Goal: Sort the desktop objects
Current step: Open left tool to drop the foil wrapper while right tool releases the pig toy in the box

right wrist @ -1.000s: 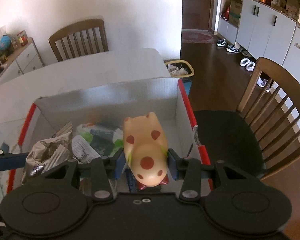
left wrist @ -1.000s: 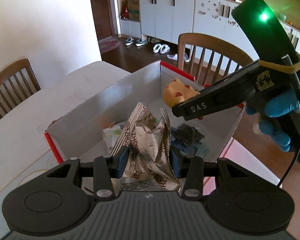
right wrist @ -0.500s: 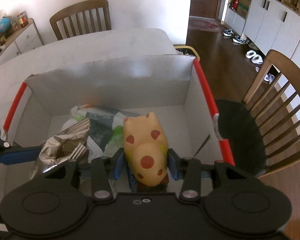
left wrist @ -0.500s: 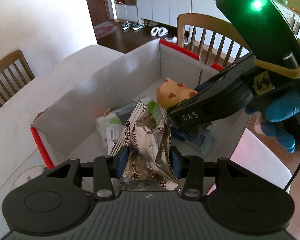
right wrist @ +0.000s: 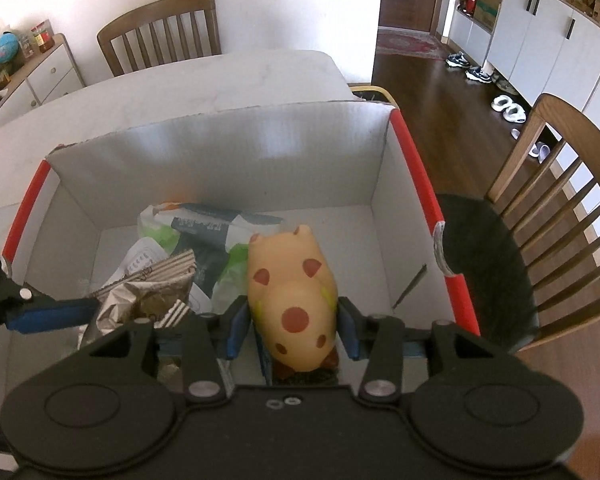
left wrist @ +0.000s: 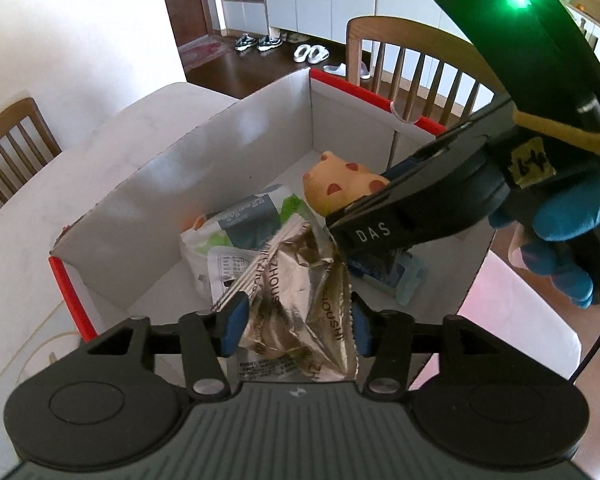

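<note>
Releasing both items into white box (right wrist: 220,152). My left gripper (left wrist: 294,320): jaws opening, pads parting from crumpled foil wrapper (left wrist: 296,304) sagging between them. My right gripper (right wrist: 290,328): jaws opening around spotted yellow pig toy (right wrist: 292,284), small gaps showing. Next, I judge: lifting both straight up, clear of box walls.

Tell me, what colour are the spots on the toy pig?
Reddish-brown spots on the yellow toy pig; the right wrist view shows them best.

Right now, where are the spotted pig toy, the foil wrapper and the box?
Spotted pig toy (right wrist: 290,292), right wrist view, its back.
Foil wrapper (left wrist: 296,312), left wrist view, crumpled middle.
Box (right wrist: 228,160), right wrist view, far inner wall.
</note>
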`<state>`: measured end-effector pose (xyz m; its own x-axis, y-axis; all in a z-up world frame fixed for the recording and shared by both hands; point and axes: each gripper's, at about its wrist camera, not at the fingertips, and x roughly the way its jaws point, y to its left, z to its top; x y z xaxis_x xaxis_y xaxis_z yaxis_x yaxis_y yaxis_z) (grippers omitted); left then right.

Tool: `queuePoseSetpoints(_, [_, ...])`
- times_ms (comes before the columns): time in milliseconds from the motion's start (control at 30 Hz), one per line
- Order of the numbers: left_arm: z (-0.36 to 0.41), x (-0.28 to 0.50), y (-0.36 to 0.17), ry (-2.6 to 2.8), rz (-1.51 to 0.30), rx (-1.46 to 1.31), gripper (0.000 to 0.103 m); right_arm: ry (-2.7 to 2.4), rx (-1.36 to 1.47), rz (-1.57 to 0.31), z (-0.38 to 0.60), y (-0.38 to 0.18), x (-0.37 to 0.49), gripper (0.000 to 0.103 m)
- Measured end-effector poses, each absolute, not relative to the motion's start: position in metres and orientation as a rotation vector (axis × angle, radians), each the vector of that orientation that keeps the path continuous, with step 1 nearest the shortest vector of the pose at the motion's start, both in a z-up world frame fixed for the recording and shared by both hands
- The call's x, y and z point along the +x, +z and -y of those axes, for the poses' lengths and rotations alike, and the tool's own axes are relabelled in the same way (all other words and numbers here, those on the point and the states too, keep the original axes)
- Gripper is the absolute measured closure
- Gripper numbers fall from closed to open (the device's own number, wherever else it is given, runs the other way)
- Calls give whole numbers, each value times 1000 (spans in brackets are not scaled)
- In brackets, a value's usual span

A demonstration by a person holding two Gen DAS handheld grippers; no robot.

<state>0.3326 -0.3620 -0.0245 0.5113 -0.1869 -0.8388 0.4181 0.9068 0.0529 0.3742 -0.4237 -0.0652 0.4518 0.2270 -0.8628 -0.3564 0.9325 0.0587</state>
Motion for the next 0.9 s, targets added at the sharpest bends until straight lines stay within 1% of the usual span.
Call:
queuePoseSetpoints(33, [362, 332, -24, -368, -965, 264, 46, 363, -137, -1041, 424, -65, 373, 55])
queuePoseSetpoints(100, [361, 330, -20, -363, -957, 262, 43, 363, -141, -1034, 425, -61, 371, 49])
queuePoseSetpoints(167, [359, 329, -17, -361, -950, 253, 43, 366, -136, -1026, 426, -57, 369, 48])
queuePoseSetpoints(267, [356, 326, -13, -351, -940, 246, 39, 370, -129, -1016, 427, -51, 366, 47])
queuePoseSetpoints(333, [354, 324, -10, -347, -937, 244, 38, 375, -118, -1002, 429, -44, 363, 37])
queuePoseSetpoints(533, [347, 318, 0, -334, -918, 219, 37, 393, -100, -974, 432, -24, 355, 37])
queuePoseSetpoints(600, [345, 315, 6, -331, -902, 211, 31, 397, -93, -965, 433, -18, 353, 37])
queuePoseSetpoints(633, [344, 313, 9, -332, -893, 208, 30, 400, -90, -961, 433, -15, 351, 37])
queuePoseSetpoints(800, [338, 302, 20, -338, -866, 186, 29, 400, -89, -953, 432, -7, 341, 36])
queuePoseSetpoints(900, [332, 295, 27, -339, -851, 172, 28, 400, -74, -942, 433, -2, 336, 34])
